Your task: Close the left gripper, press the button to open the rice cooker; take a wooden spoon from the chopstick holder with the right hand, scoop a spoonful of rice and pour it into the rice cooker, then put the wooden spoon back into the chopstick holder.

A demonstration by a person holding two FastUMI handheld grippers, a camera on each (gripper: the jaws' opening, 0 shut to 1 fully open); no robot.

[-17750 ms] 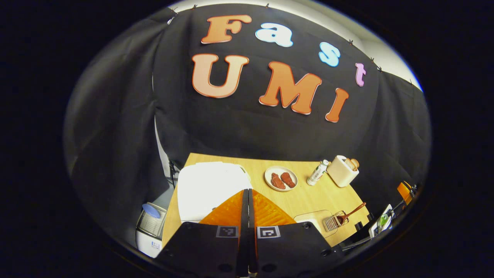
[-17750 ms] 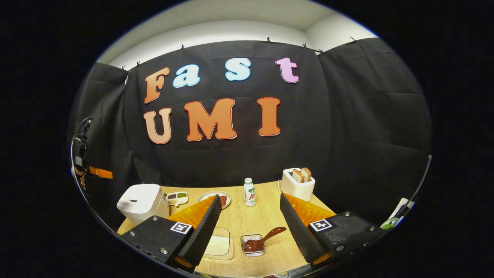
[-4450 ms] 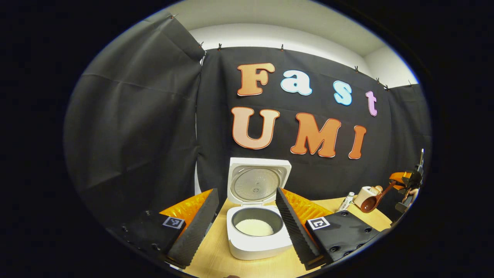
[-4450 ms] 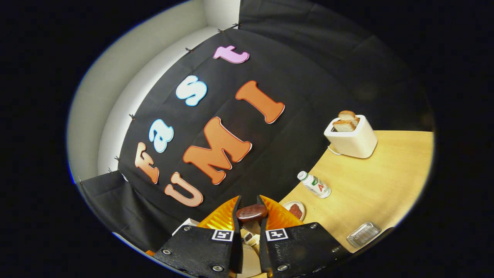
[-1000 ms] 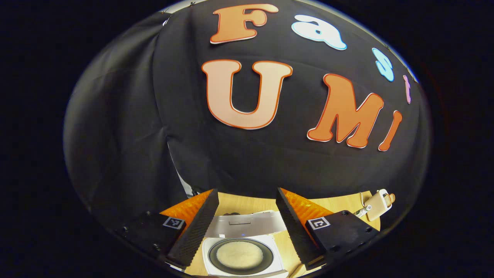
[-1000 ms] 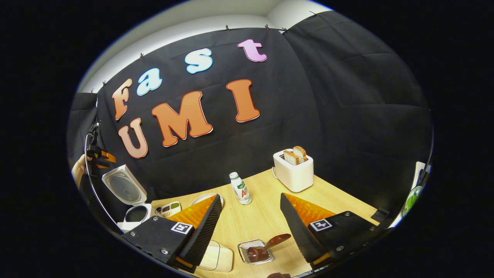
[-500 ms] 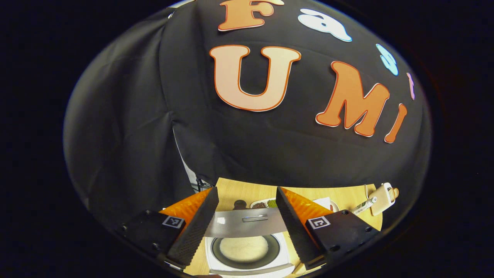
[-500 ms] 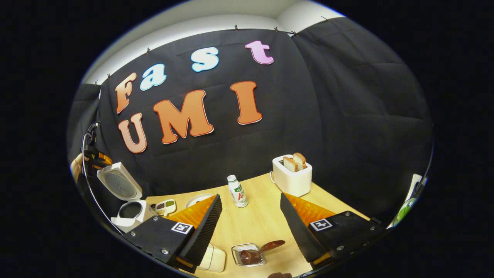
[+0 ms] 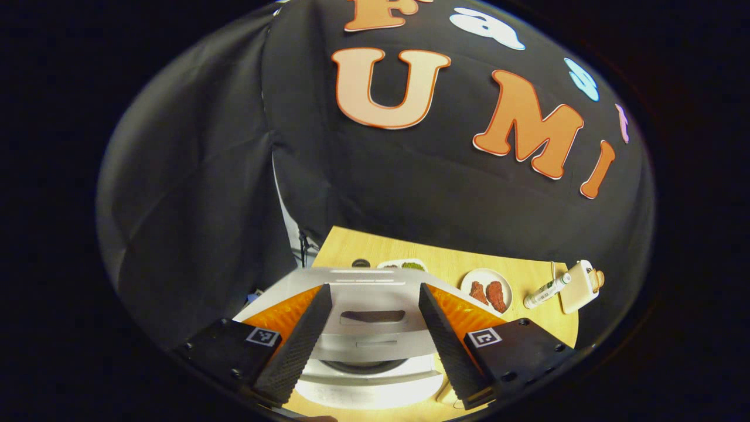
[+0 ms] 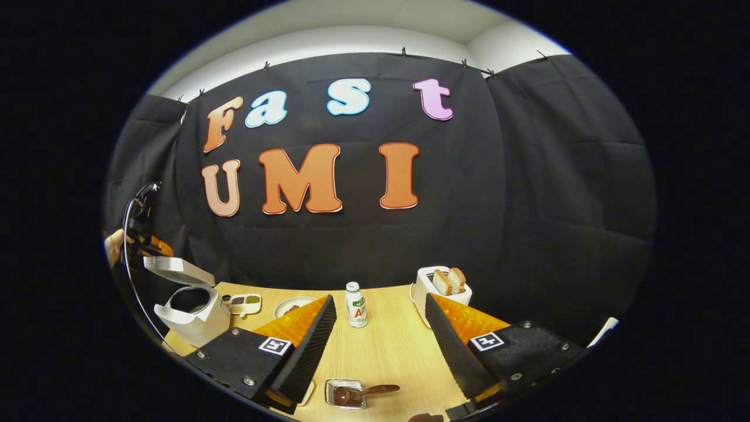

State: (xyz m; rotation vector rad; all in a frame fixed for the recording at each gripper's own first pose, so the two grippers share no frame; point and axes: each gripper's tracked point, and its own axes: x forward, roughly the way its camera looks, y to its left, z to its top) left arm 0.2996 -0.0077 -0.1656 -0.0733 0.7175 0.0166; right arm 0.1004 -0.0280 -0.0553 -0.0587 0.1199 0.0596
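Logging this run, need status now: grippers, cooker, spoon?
Both grippers, left and right, open, empty. Rice cooker lid half down. Wooden spoon in chopstick holder.

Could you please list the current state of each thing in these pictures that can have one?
Rice cooker: lid partly lowered, not latched.
Wooden spoon: resting in the chopstick holder.
Toaster: bread slices sticking up.
Bottle: upright, capped.
Left gripper: open, over the lid.
Right gripper: open, holding nothing.

No legible text on any object
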